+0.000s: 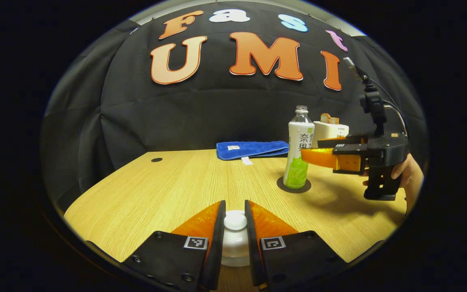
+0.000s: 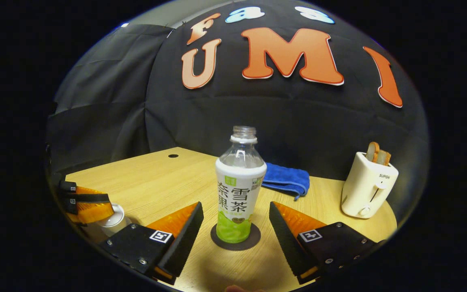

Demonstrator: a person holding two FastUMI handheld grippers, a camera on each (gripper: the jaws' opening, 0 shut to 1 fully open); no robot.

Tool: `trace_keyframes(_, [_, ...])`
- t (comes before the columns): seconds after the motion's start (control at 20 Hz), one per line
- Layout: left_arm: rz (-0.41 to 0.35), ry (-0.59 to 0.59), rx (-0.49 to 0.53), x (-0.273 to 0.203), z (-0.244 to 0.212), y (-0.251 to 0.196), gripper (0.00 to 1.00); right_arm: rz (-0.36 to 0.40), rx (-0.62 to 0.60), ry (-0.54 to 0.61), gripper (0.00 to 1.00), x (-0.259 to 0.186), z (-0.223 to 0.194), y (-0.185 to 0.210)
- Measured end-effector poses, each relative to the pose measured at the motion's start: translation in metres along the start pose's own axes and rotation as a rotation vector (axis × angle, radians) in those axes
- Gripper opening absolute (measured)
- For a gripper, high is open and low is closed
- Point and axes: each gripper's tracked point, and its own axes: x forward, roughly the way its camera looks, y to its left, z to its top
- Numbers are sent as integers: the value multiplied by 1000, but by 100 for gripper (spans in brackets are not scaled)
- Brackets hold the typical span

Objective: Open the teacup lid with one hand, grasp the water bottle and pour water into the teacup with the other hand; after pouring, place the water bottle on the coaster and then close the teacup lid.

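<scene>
1. The left gripper (image 1: 235,221) has both fingers pressed onto the white knob of the teacup lid (image 1: 235,227), low at the near edge of the wooden table (image 1: 168,186). In the right gripper view the same gripper (image 2: 91,209) sits over the white teacup (image 2: 112,221) at the far left; I cannot tell whether the lid is seated or slightly raised.
2. The right gripper (image 2: 235,227) is spread wide, its fingers either side of the water bottle (image 2: 239,190) without touching it. In the left gripper view it (image 1: 318,152) hovers just beside the bottle (image 1: 298,150), with a hand (image 1: 410,174) on its handle.
3. The bottle stands upright on the dark round coaster (image 2: 253,242), uncapped, with only a little green-tinted liquid visible at the bottom.
4. My reading: pouring and setting the bottle on the coaster look done, and what is left is closing the lid and letting go. The bottle could equally be awaiting its first grasp; these pictures do not settle it.
5. A blue towel (image 2: 288,178) and a white toaster (image 2: 367,186) holding bread lie at the back of the table, well apart from the action.
</scene>
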Motion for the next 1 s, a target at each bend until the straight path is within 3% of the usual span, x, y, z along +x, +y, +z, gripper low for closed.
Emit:
trace_keyframes(0.25, [-1, -14, 35, 0, 2, 0, 37, -31, 15, -60, 98, -28, 17, -10])
trace_keyframes(0.35, [8, -39, 27, -3, 12, 3, 53, -53, 23, -78, 98, -39, 23, -17])
trace_keyframes(0.5, [28, -86, 0, -6, 34, 8, 86, -102, 17, -118, 98, -57, 35, -31])
trace_keyframes(0.6, [27, -120, -8, -8, 53, 9, 100, -129, 35, -142, 98, -70, 43, -39])
trace_keyframes(0.85, [51, -238, -33, -22, 119, 17, 100, -232, 2, -218, 98, -104, 69, -53])
trace_keyframes(0.9, [56, -256, -39, -24, 130, 19, 95, -248, -12, -226, 98, -110, 75, -55])
trace_keyframes(1.0, [62, -292, -45, -31, 151, 22, 99, -272, -25, -236, 98, -124, 83, -56])
